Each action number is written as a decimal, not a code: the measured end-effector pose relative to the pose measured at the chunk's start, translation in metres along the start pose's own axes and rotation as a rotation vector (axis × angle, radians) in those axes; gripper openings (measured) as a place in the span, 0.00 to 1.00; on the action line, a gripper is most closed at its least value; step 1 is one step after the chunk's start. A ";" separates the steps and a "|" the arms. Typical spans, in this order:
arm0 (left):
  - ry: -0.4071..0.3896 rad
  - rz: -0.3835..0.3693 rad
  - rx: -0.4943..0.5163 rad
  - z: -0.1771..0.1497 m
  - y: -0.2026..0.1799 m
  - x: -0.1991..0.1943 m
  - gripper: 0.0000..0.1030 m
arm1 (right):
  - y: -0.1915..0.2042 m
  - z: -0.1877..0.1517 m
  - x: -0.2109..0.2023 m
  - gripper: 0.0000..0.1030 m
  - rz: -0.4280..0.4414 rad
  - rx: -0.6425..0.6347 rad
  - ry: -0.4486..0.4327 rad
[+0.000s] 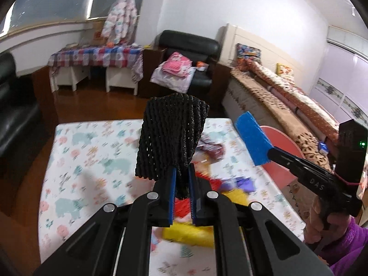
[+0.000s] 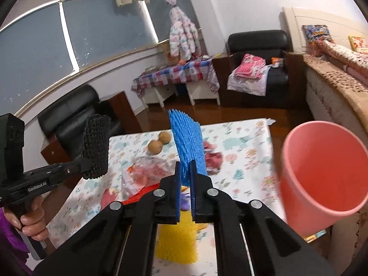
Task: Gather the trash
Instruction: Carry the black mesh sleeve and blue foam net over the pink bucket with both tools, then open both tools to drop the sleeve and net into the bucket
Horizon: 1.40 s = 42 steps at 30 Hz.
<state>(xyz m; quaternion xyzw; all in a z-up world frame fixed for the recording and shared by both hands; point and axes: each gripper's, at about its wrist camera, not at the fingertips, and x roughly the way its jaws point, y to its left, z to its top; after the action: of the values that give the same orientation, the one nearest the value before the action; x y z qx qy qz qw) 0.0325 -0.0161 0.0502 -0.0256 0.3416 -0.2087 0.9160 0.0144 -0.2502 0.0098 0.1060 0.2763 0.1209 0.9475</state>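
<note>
Above the floral-print padded mat, we pinch a black foam mesh sleeve in our closed left gripper and a ribbed blue foam net in our closed right gripper, beside the smooth pink plastic bucket.

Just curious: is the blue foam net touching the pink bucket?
Apart. The right wrist view shows the blue foam net upright in the right gripper, tablecloth visible between it and the pink bucket.
</note>
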 end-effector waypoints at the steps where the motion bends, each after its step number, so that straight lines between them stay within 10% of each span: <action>1: -0.004 -0.016 0.012 0.003 -0.008 0.001 0.09 | -0.005 0.002 -0.005 0.07 -0.012 0.007 -0.010; 21: 0.039 -0.364 0.176 0.047 -0.188 0.098 0.09 | -0.136 -0.006 -0.055 0.07 -0.320 0.216 -0.078; 39: 0.236 -0.373 0.165 0.029 -0.232 0.200 0.10 | -0.180 -0.024 -0.037 0.07 -0.354 0.305 -0.017; 42: 0.233 -0.366 0.155 0.030 -0.225 0.199 0.25 | -0.180 -0.023 -0.034 0.07 -0.355 0.317 -0.004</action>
<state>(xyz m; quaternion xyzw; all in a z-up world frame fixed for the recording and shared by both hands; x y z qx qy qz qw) 0.1050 -0.3041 -0.0068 0.0078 0.4178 -0.3985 0.8165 0.0043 -0.4277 -0.0405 0.2033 0.3045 -0.0927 0.9259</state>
